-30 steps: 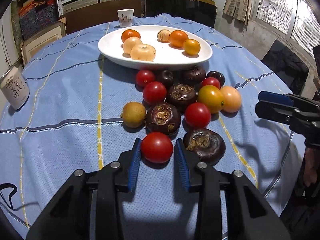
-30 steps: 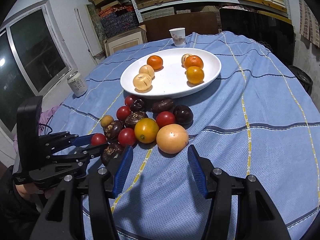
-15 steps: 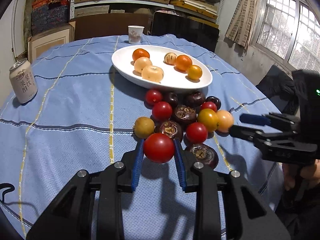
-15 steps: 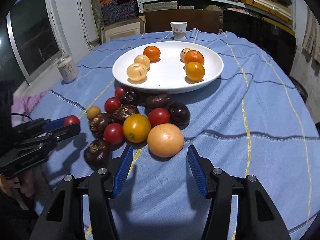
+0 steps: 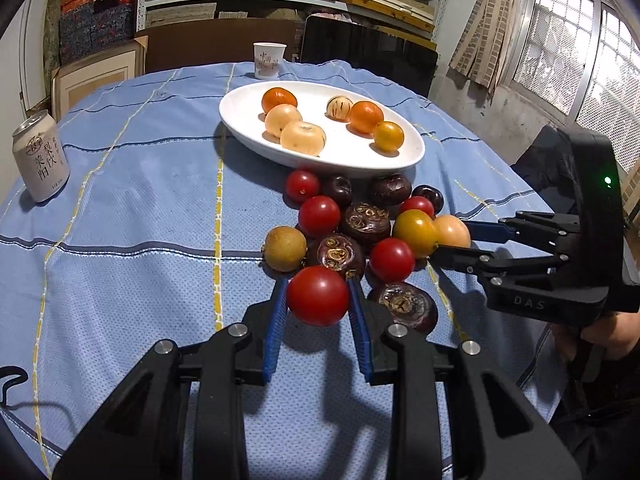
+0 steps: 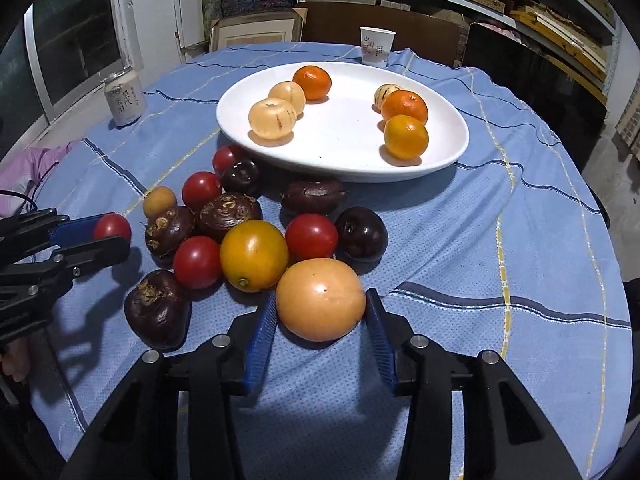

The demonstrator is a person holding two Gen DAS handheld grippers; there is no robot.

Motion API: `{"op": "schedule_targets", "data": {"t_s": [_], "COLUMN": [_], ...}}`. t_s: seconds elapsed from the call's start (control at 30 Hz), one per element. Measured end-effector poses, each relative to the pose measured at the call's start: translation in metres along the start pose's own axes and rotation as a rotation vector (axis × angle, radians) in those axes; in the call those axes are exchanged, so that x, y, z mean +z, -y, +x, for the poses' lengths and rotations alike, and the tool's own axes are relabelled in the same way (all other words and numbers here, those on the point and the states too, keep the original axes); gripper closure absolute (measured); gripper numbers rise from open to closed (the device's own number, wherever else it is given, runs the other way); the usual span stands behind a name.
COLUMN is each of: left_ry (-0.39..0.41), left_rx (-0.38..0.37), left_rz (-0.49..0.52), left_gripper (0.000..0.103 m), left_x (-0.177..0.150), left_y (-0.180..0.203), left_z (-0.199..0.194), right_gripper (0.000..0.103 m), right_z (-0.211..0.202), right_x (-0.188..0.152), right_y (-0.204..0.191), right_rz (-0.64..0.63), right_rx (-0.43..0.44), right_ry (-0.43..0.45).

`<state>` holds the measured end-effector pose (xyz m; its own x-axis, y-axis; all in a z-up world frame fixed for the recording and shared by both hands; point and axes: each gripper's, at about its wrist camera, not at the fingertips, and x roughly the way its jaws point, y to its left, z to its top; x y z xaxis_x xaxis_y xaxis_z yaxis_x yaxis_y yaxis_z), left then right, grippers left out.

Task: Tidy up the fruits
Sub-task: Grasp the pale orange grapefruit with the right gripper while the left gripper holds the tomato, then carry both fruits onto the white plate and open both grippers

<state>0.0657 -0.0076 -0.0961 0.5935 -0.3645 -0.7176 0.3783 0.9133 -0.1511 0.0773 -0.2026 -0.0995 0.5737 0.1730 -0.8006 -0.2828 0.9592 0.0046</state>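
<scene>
My left gripper [image 5: 318, 300] is shut on a red tomato [image 5: 318, 295] and holds it just above the blue cloth; it also shows in the right wrist view [image 6: 108, 232]. My right gripper [image 6: 320, 316] is open, its jaws on either side of a large pale orange fruit [image 6: 321, 299] that rests on the cloth; I cannot tell if the pads touch it. A heap of red tomatoes, dark water chestnuts and plums [image 6: 230, 212] lies in front of the white oval plate [image 6: 344, 160], which holds several orange and pale fruits.
A drink can [image 5: 40, 158] stands at the left of the table. A paper cup [image 5: 269, 60] stands behind the plate. A dark chair [image 5: 368, 52] and shelves are beyond the far edge. The table drops off at the right.
My left gripper closed on the red tomato and lifted it off the cloth. My right gripper moved forward until its jaws flank the pale orange fruit.
</scene>
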Motion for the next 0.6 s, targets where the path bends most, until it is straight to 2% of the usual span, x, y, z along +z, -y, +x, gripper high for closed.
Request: {"op": "schedule_targets", "data": {"t_s": [0.43,0.6], "left_ry": [0.012,0.041], "left_rx": [0.003,0.007], "left_rz": [-0.001,0.034], "left_gripper": [0.074,0.074], "left_x": [0.000,0.002], "left_y": [0.000,0.006], "left_z": [-0.001,-0.008], "right_gripper": [0.058,0.058], "right_z": [-0.021,-0.035], "right_x": [-0.009,-0.006], "right_y": [0.010,0.017], "right_rz": [0.066,0.087], "right_rx": [0.014,0.028], "right_ry": [0.058,0.097]}}
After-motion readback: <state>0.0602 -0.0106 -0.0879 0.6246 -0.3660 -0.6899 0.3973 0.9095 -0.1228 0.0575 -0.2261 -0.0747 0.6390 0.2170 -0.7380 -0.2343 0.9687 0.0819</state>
